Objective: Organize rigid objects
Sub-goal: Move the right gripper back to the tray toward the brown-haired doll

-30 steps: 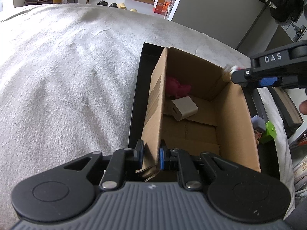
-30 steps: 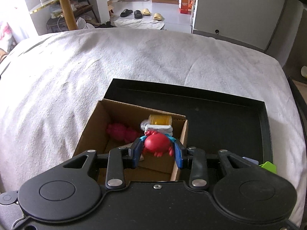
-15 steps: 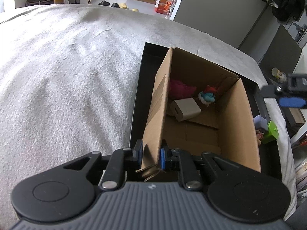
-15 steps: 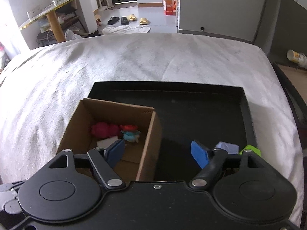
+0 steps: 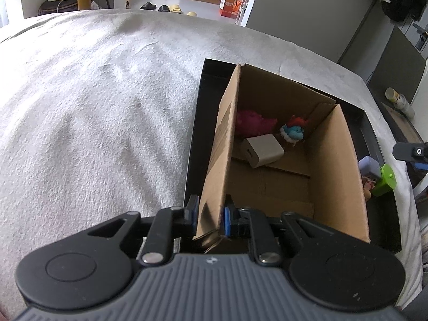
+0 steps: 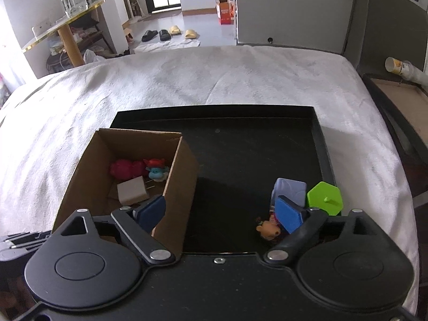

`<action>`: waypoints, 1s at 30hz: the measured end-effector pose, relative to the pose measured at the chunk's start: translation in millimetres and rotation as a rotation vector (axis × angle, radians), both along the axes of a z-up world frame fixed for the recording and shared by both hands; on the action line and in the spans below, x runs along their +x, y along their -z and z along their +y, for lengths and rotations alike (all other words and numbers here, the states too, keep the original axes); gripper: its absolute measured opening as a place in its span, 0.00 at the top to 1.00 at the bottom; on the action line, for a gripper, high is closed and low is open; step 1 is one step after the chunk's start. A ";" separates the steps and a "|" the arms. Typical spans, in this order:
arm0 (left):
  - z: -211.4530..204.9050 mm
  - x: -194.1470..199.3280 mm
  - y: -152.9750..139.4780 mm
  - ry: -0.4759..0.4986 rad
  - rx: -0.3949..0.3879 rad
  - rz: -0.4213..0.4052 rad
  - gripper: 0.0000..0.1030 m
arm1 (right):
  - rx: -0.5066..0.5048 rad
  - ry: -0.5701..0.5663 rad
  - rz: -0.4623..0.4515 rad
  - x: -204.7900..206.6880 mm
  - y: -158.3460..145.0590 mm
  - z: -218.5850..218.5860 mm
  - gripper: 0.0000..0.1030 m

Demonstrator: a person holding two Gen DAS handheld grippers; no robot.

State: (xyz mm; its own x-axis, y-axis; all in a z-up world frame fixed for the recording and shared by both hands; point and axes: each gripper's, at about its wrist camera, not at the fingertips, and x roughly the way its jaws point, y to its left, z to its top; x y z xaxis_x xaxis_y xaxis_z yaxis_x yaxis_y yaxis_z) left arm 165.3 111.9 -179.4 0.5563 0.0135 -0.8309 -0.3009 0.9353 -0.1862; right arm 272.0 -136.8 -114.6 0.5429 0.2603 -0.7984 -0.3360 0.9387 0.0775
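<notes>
My left gripper (image 5: pixel 210 214) is shut on the near left wall of an open cardboard box (image 5: pixel 334 174). The box stands in a black tray (image 5: pixel 195 139) on the bed. A pink toy (image 5: pixel 251 123), a small blue and red figure (image 5: pixel 293 131) and a white charger block (image 5: pixel 263 153) lie inside it. My right gripper (image 6: pixel 220 211) hangs over the tray (image 6: pixel 254 147), right of the box (image 6: pixel 182 187). Its jaws are opening wide, with nothing between them. Beside its right finger lie a pale lilac box (image 6: pixel 290 188), a green hexagonal piece (image 6: pixel 325 198) and a little yellow-headed figure (image 6: pixel 268 228).
A white blanket (image 6: pixel 214 80) covers the bed around the tray. A paper cup (image 6: pixel 398 65) lies on a dark side table at the right. Slippers (image 6: pixel 171 32) and a small table (image 6: pixel 64 26) stand on the floor beyond the bed.
My right gripper let go of the blue and red figure, which now lies in the box. It opened wide and moved right over the tray. The left gripper kept its hold.
</notes>
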 end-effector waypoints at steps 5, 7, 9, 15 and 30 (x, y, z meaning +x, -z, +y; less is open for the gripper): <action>-3.3 2.1 -0.5 0.003 0.014 0.006 0.84 | 0.019 0.015 -0.005 -3.5 8.1 -17.5 0.05; -4.7 2.3 -0.8 0.001 0.025 0.009 0.84 | 0.022 0.028 -0.001 -4.3 11.7 -24.1 0.05; -5.3 2.0 -1.6 0.000 0.025 0.008 0.84 | 0.031 0.035 0.008 -5.2 14.8 -30.1 0.05; -6.7 1.6 -3.8 -0.010 0.030 0.008 0.84 | 0.082 0.008 0.051 -10.0 22.7 -43.5 0.05; -8.9 0.7 -8.4 -0.048 0.025 0.003 0.86 | 0.110 0.028 0.089 -15.0 42.5 -76.2 0.05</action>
State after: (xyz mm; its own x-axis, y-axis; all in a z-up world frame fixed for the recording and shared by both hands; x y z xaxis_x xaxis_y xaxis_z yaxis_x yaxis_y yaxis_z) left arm 166.0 103.0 -171.0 0.5523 0.0609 -0.8314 -0.3460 0.9241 -0.1622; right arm 256.9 -212.9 -157.1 0.4790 0.3346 -0.8115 -0.2973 0.9317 0.2087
